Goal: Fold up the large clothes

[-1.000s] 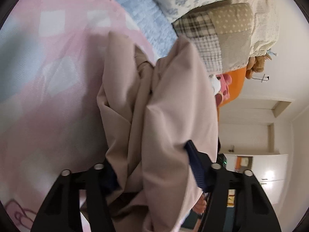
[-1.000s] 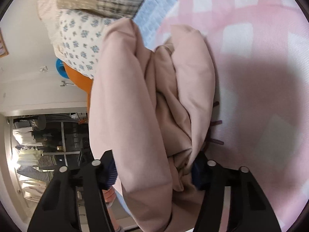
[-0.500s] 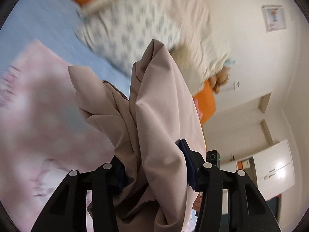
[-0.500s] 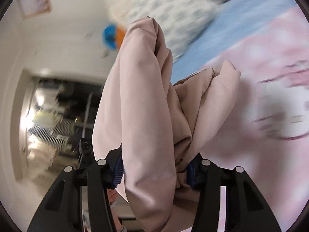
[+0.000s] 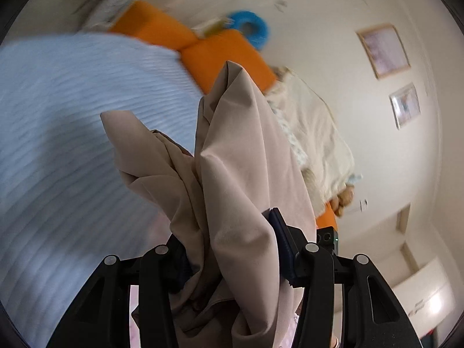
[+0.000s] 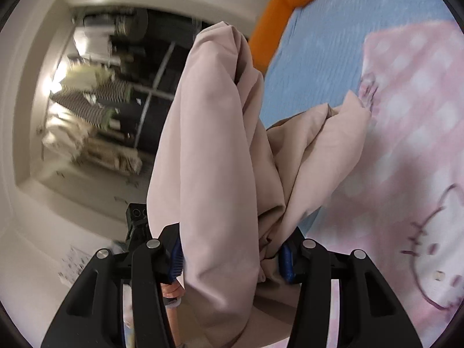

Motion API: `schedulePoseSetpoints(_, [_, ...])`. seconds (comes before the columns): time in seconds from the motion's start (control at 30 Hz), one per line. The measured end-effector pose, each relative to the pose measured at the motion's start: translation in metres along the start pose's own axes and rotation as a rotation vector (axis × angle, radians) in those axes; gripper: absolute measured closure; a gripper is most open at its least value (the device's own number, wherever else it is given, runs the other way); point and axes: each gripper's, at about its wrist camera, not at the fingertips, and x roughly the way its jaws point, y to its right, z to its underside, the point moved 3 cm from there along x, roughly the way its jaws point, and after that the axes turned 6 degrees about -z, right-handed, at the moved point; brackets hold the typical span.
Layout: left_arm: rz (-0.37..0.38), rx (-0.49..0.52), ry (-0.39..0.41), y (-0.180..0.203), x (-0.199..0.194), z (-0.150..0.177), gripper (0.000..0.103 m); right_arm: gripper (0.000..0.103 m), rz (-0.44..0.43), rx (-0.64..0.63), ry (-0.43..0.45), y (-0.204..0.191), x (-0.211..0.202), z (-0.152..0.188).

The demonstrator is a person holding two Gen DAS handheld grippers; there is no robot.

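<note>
A large beige garment (image 5: pixel 240 174) hangs bunched in thick folds, lifted off the bed. In the left wrist view my left gripper (image 5: pixel 232 258) is shut on a thick wad of it, with the blue pads (image 5: pixel 279 249) pressed into the cloth. One loose flap sticks out to the left. In the right wrist view the same garment (image 6: pixel 214 159) fills the middle, and my right gripper (image 6: pixel 232 258) is shut on another bunch of it. A lower fold trails towards the pink blanket (image 6: pixel 406 159). The cloth hides most of the pads.
A light blue bedspread (image 5: pixel 72 116) covers the bed, with orange cushions (image 5: pixel 223 55), a blue ring (image 5: pixel 249 29) and cream bedding (image 5: pixel 319 139) at its far side. Framed pictures (image 5: pixel 382 50) hang on the wall. An open closet with hanging clothes (image 6: pixel 95 101) is left of the right gripper.
Both grippers have swung up and sideways with the garment still in them. The views have gone from the pink blanket to the blue bedspread, the wall and the closet.
</note>
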Motion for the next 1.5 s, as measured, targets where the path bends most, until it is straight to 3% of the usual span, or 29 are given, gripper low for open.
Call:
schedulePoseSetpoints(0.13, [-0.045, -0.143, -0.006, -0.102, 0.004, 0.033, 0.052, 0.053, 0.068, 0.035, -0.055, 0.047, 0.050, 0.032])
schedulePoseSetpoints(0.2, [-0.057, -0.211, -0.023, -0.134, 0.014, 0.048, 0.052, 0.053, 0.109, 0.068, -0.083, 0.071, 0.067, 0.051])
schedulePoseSetpoints(0.3, [0.000, -0.275, -0.006, -0.165, 0.022, 0.059, 0.045, 0.049, 0.088, 0.144, -0.089, 0.105, 0.076, 0.069])
schedulePoseSetpoints(0.37, [-0.031, -0.244, 0.011, -0.170, 0.027, 0.062, 0.032, 0.034, 0.121, 0.146, -0.075, 0.119, 0.078, 0.077])
schedulePoseSetpoints(0.4, [-0.028, -0.245, 0.020, -0.171, 0.028, 0.064, 0.030, 0.016, 0.156, 0.143, -0.067, 0.123, 0.078, 0.081])
schedulePoseSetpoints(0.43, [-0.025, -0.249, 0.025, -0.171, 0.027, 0.065, 0.029, 0.011, 0.176, 0.145, -0.066, 0.125, 0.077, 0.082])
schedulePoseSetpoints(0.53, [-0.097, -0.206, 0.019, -0.158, 0.015, 0.067, 0.026, 0.012, 0.194, 0.131, -0.081, 0.116, 0.072, 0.088])
schedulePoseSetpoints(0.6, [-0.162, -0.144, 0.030, -0.138, -0.010, 0.061, 0.026, 0.015, 0.235, 0.075, -0.068, 0.094, 0.048, 0.080])
schedulePoseSetpoints(0.7, [-0.183, -0.053, 0.149, -0.091, -0.058, 0.041, 0.025, 0.016, 0.246, -0.084, 0.101, 0.045, -0.011, 0.055])
schedulePoseSetpoints(0.73, [-0.174, 0.007, 0.209, -0.062, -0.071, 0.033, 0.024, 0.021, 0.218, -0.132, 0.143, 0.025, -0.022, 0.045])
schedulePoseSetpoints(0.8, [-0.232, 0.108, 0.234, -0.019, -0.065, 0.021, 0.021, 0.039, 0.213, -0.219, 0.115, -0.008, -0.014, 0.027])
schedulePoseSetpoints(0.87, [-0.297, 0.151, 0.189, 0.006, -0.030, 0.003, 0.022, 0.065, 0.260, -0.252, 0.034, -0.025, 0.021, 0.015])
schedulePoseSetpoints(0.9, [-0.333, 0.155, 0.162, 0.009, -0.017, 0.000, 0.025, 0.069, 0.253, -0.251, 0.019, -0.027, 0.034, 0.012])
schedulePoseSetpoints(1.0, [-0.467, 0.144, 0.088, 0.000, 0.022, -0.008, 0.031, 0.069, 0.334, -0.246, 0.007, -0.024, 0.071, 0.015])
schedulePoseSetpoints(1.1, [-0.536, 0.163, 0.053, -0.014, 0.036, -0.001, 0.032, 0.071, 0.467, -0.271, -0.019, -0.008, 0.088, 0.020])
schedulePoseSetpoints(1.2, [-0.560, 0.149, -0.032, -0.040, 0.058, 0.014, 0.032, 0.083, 0.553, -0.262, -0.063, 0.020, 0.094, 0.028])
schedulePoseSetpoints(1.27, [-0.564, 0.154, -0.054, -0.049, 0.066, 0.021, 0.032, 0.101, 0.621, -0.265, -0.088, 0.039, 0.094, 0.036])
schedulePoseSetpoints(1.3, [-0.559, 0.155, -0.059, -0.052, 0.070, 0.022, 0.032, 0.102, 0.646, -0.261, -0.093, 0.046, 0.093, 0.037])
schedulePoseSetpoints(1.43, [-0.570, 0.175, -0.093, -0.059, 0.083, 0.025, 0.033, 0.102, 0.609, -0.174, -0.093, 0.079, 0.089, 0.044])
schedulePoseSetpoints(1.5, [-0.589, 0.199, -0.093, -0.062, 0.090, 0.028, 0.033, 0.102, 0.603, -0.195, -0.084, 0.084, 0.088, 0.051])
